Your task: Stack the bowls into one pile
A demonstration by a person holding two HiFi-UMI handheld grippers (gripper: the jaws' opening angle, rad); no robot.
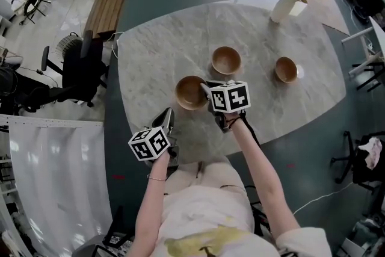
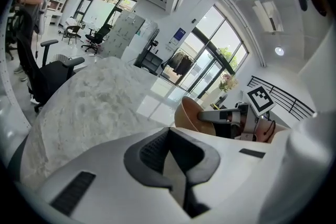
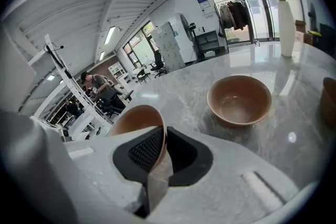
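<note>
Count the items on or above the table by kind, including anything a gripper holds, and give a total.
Bowls: 3 (near bowl, clamped at its rim by the right gripper; middle bowl; right-hand bowl)
Vase with flowers: 1
Total: 4

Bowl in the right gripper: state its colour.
The held bowl is plain tan-brown, without pattern; the right gripper view shows it best.
</note>
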